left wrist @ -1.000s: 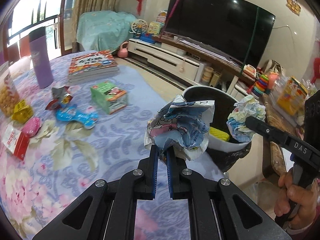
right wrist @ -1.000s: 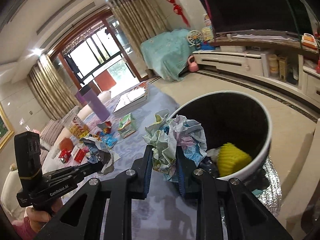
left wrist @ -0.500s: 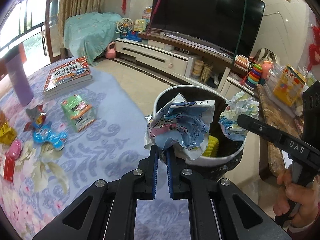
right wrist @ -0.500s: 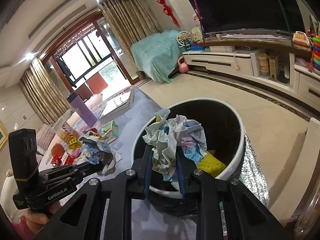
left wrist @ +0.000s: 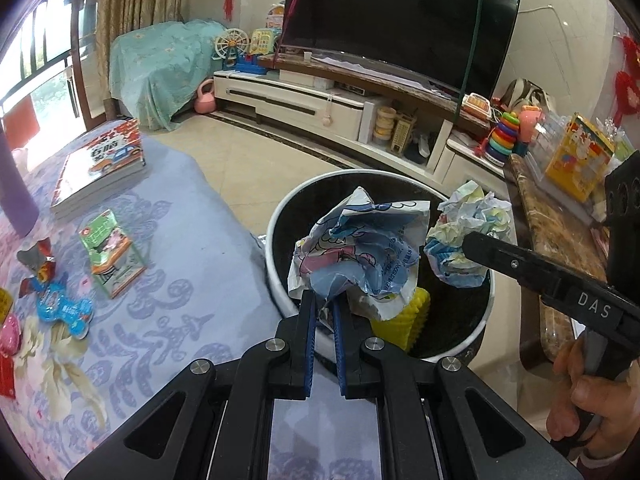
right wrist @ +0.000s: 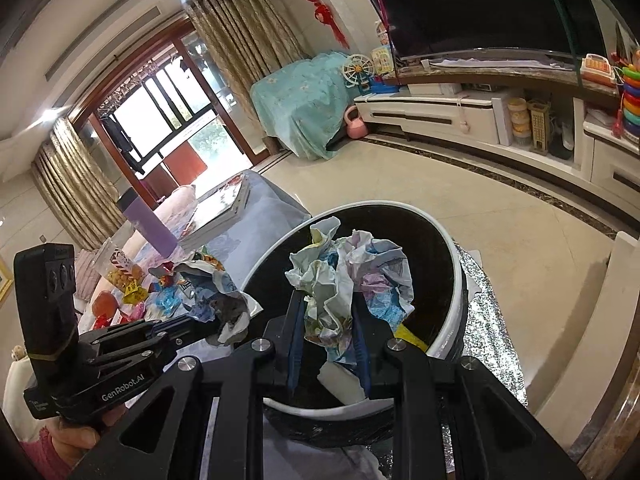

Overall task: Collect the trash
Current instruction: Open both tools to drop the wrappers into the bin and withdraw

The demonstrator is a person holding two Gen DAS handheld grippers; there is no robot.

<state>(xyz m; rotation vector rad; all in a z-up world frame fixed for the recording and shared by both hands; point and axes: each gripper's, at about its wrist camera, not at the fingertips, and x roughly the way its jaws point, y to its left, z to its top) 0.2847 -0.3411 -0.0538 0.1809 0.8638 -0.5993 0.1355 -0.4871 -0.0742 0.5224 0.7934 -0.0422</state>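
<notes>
Living-room clutter frames everything: a large dark television (left wrist: 404, 20) on a long white cabinet (left wrist: 304, 106), tan curtains (right wrist: 76, 184), and a tabletop (left wrist: 192, 280) under a blue and pink flowered cloth. Just off the tabletop's edge stands a round bin (left wrist: 486, 312) with a white rim and black inside, a yellow ridged object (left wrist: 404, 320) lying in it.

Both tongs hang over the mouth of the bin. The left tongs (left wrist: 324, 308) are clamped, blue pads nearly together, on a crumpled wrapper (left wrist: 360, 252); it is glossy, printed in blue, white and pink with small text, its torn edges flaring upward. The right tongs (right wrist: 328, 320) pinch a crumpled paper wad (right wrist: 348, 280) between their blue pads; the wad is white with pale green, lilac and blue patches, thickly creased, and bulges above the fingers. In the left wrist view the same wad (left wrist: 468, 236) sits at the tip of the right tongs (left wrist: 472, 244), just beside the wrapper and above the bin's far side.

On the tabletop lie a stack of picture books (left wrist: 100, 164), a green carton (left wrist: 110, 252), a blue foil wrapper (left wrist: 60, 308), a red and silver wrapper (left wrist: 36, 260) and a purple bottle (right wrist: 146, 224).
</notes>
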